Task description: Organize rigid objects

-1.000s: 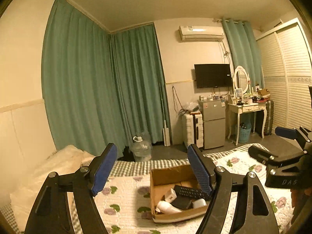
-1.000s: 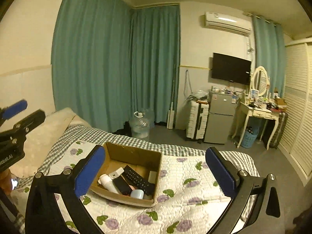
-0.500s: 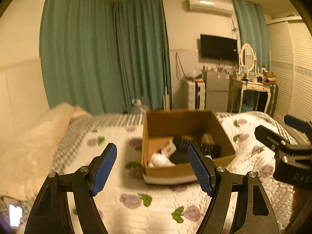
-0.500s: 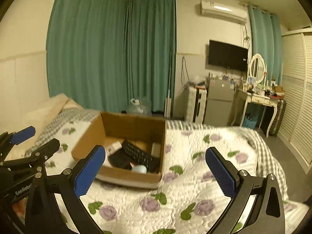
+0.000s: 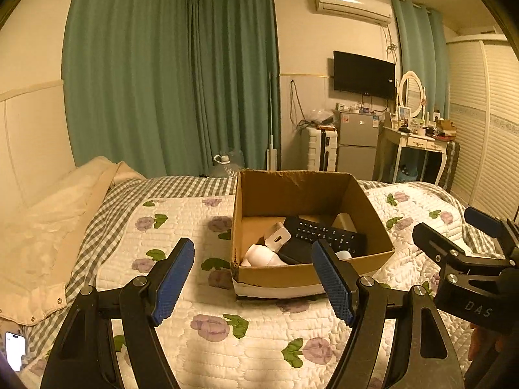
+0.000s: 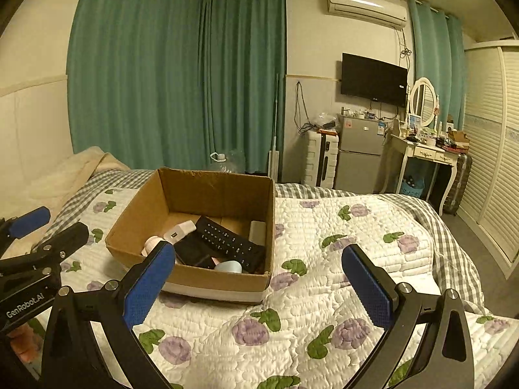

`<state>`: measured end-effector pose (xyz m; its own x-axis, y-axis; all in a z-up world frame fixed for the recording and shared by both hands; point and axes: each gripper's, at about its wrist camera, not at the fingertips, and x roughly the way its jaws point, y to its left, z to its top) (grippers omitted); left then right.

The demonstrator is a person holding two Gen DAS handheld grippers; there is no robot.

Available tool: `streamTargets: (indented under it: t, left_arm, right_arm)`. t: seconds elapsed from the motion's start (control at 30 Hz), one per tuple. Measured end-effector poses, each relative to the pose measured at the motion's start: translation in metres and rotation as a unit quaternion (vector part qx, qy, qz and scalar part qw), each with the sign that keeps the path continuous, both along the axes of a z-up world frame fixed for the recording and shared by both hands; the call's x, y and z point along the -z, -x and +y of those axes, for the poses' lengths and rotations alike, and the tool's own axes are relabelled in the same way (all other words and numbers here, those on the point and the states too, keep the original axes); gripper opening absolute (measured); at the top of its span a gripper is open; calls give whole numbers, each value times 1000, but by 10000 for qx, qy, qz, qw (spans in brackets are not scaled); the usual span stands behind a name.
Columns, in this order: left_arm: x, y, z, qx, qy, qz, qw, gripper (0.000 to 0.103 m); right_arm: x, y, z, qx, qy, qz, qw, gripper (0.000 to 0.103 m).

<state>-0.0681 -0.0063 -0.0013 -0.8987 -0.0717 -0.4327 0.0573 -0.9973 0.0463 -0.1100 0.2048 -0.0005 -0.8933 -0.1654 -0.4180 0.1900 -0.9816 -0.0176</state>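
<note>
An open cardboard box (image 5: 285, 191) (image 6: 136, 217) sits on the floral quilt of the bed. Inside lie a black remote (image 5: 324, 234) (image 6: 227, 240), a white charger block (image 5: 276, 237) (image 6: 180, 229), a white bottle (image 5: 259, 256), a black flat item (image 6: 191, 253), a pale blue round item (image 6: 228, 265) and a grey block (image 6: 257, 231). My left gripper (image 5: 253, 278) is open and empty, just in front of the box. My right gripper (image 6: 256, 285) is open and empty, near the box's front right; it shows at the right of the left wrist view (image 5: 460, 243).
A cream pillow (image 5: 48, 227) lies at the bed's left. A phone (image 5: 14, 350) lies at the lower left edge. Beyond the bed stand green curtains, a water jug (image 6: 223, 159), a suitcase, a small fridge (image 6: 356, 159), a dressing table (image 6: 425, 155) and a wardrobe.
Both grippers came down and closer to the bed; the box now looms larger and nearer in both views. Both stayed open and empty.
</note>
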Motion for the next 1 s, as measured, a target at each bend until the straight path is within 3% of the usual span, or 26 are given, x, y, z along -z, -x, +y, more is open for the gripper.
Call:
streamTargets:
  t: [1.0]
  left_arm:
    - [2,3,3,5,89,-40,10000,78]
  right_arm:
    - [4,1,0,84,-140,-127,9998,103]
